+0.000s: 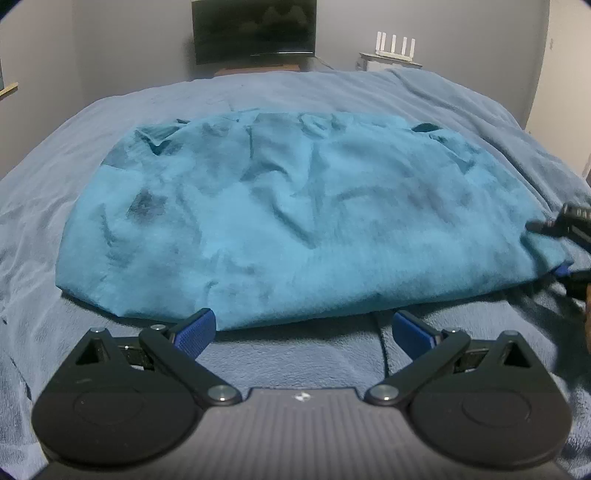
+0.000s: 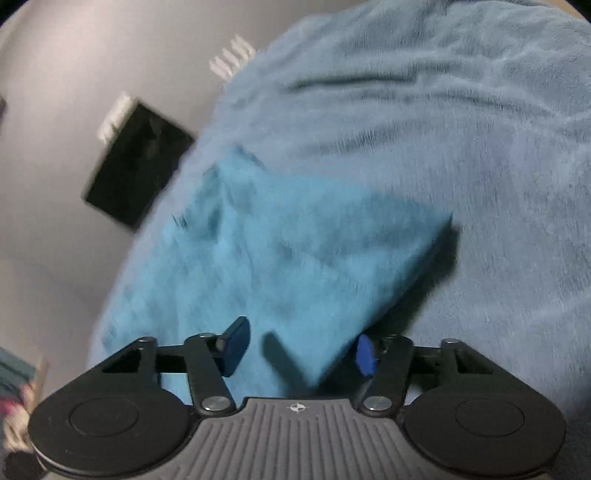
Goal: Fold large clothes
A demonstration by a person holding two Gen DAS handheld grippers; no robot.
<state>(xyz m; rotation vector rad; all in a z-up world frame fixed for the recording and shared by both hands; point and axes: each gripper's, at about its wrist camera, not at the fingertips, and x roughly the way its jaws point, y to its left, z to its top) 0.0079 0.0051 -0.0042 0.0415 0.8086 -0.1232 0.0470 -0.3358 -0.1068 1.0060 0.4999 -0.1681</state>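
Observation:
A large teal garment point(image 1: 295, 221) lies spread and wrinkled on a blue-grey blanket point(image 1: 48, 206) that covers a bed. My left gripper point(image 1: 303, 328) stands open just short of the garment's near edge, its blue pads apart with nothing between them. My right gripper point(image 1: 554, 249) is at the garment's right corner, one finger above the cloth and one below. In the tilted, blurred right wrist view, the garment's corner point(image 2: 277, 251) reaches between the right gripper's point(image 2: 301, 349) blue pads point(image 2: 236, 343). A gap shows on both sides and the pads do not press the cloth.
A dark screen point(image 1: 255, 29) stands on a low stand against the far wall behind the bed. A white router point(image 1: 393, 46) with several antennas sits on a shelf to its right. Blanket point(image 2: 480, 147) stretches around the garment on all sides.

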